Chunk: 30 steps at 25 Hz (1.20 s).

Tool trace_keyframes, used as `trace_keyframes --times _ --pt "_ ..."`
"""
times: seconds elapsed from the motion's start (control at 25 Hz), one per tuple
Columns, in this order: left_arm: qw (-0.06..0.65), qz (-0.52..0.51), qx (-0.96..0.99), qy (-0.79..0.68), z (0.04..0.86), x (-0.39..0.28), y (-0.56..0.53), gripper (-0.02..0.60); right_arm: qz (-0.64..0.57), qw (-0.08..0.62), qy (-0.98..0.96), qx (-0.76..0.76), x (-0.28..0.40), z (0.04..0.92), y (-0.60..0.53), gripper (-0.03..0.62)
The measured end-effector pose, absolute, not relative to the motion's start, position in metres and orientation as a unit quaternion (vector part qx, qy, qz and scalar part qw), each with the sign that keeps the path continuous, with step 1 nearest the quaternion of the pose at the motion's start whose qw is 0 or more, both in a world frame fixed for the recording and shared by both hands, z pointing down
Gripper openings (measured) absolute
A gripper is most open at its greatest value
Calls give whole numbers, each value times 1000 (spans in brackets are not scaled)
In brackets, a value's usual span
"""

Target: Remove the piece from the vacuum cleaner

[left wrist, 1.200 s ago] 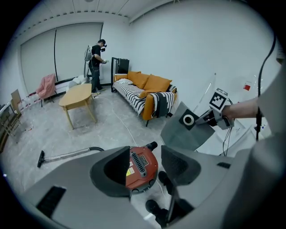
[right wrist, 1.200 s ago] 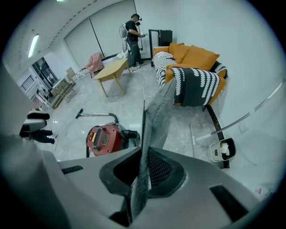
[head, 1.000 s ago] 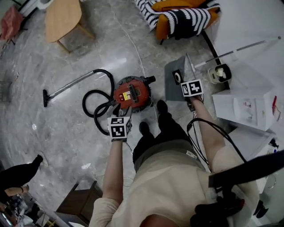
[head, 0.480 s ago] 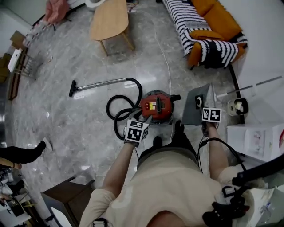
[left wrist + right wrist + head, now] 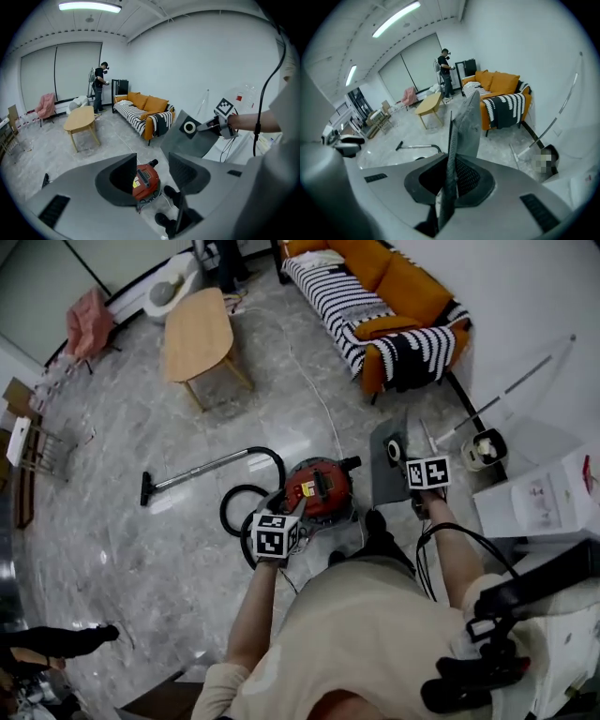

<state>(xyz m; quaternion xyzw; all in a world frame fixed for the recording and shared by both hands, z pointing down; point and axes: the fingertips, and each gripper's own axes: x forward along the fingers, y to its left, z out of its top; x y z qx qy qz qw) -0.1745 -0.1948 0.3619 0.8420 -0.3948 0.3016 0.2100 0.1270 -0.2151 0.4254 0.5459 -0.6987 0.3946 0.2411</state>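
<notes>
Pinching the flat grey piece (image 5: 464, 126) by its edge, the right gripper (image 5: 452, 176) has its jaws nearly together on it. The piece is up in the air, off to the right of the red vacuum cleaner (image 5: 319, 488), which sits on the floor (image 5: 141, 559). The left gripper (image 5: 152, 176) hangs above the vacuum cleaner, jaws apart, with nothing between them. The black hose (image 5: 239, 507) curls beside it.
</notes>
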Motion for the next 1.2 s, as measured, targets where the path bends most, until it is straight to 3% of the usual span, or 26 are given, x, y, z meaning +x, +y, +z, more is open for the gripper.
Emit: trace_keyframes --times 0.28,0.4,0.56,1.2 --pt "208 304 861 -351 363 -159 -172 208 407 143 -735 523 95 369 -209 25" --pt "206 305 867 -337 366 -153 -165 162 403 119 -747 515 85 349 -202 25" --pt "192 303 875 -326 366 -140 -160 6 418 75 -757 497 73 330 -187 25" --pt "177 294 886 -313 337 -62 -123 5 439 53 -788 428 91 324 -142 25"
